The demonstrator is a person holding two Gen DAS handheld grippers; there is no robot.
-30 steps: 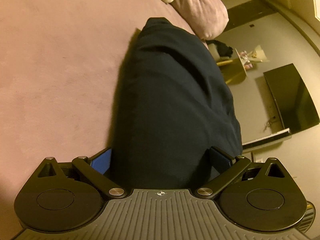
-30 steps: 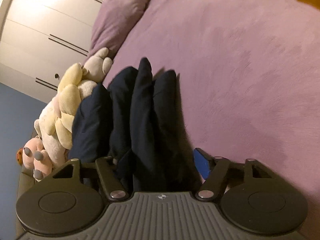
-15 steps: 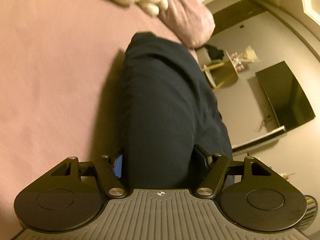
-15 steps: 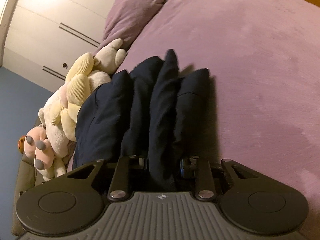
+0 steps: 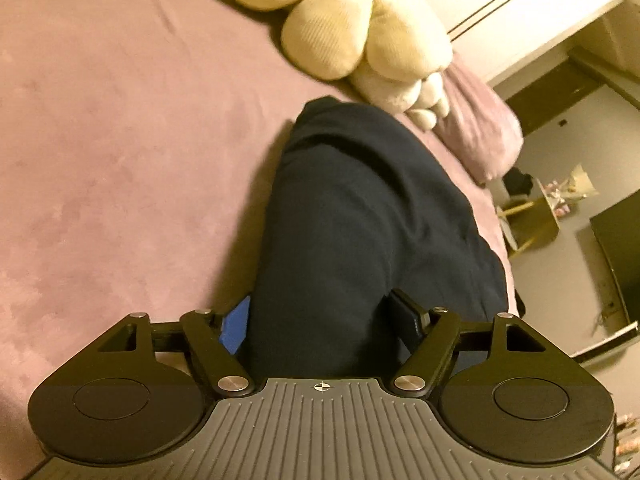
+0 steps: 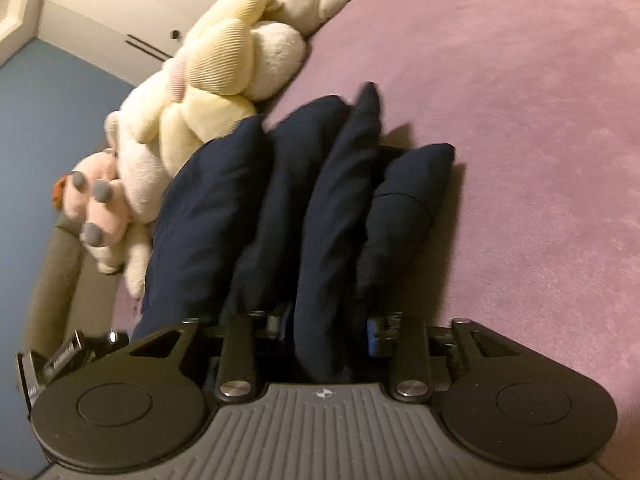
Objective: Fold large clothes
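A dark navy garment (image 5: 360, 232) hangs in thick folds over the purple bed cover (image 5: 120, 160). My left gripper (image 5: 324, 320) is shut on one bunched end of it; the cloth fills the gap between the blue pad and the black pad. In the right wrist view the same garment (image 6: 320, 208) falls in several upright pleats. My right gripper (image 6: 328, 328) is shut on the middle pleats, its jaws close together. The fingertips of both grippers are hidden by the cloth.
A cream and pink plush toy (image 6: 208, 80) lies at the head of the bed, close behind the garment; it also shows in the left wrist view (image 5: 352, 28). A purple pillow (image 5: 476, 128) lies beside it. A white wardrobe (image 6: 132, 12) stands behind. A dark screen (image 5: 618, 252) stands off the bed.
Both grippers have closed on the garment and carried it toward the plush toy at the head of the bed. The right jaws narrowed most.
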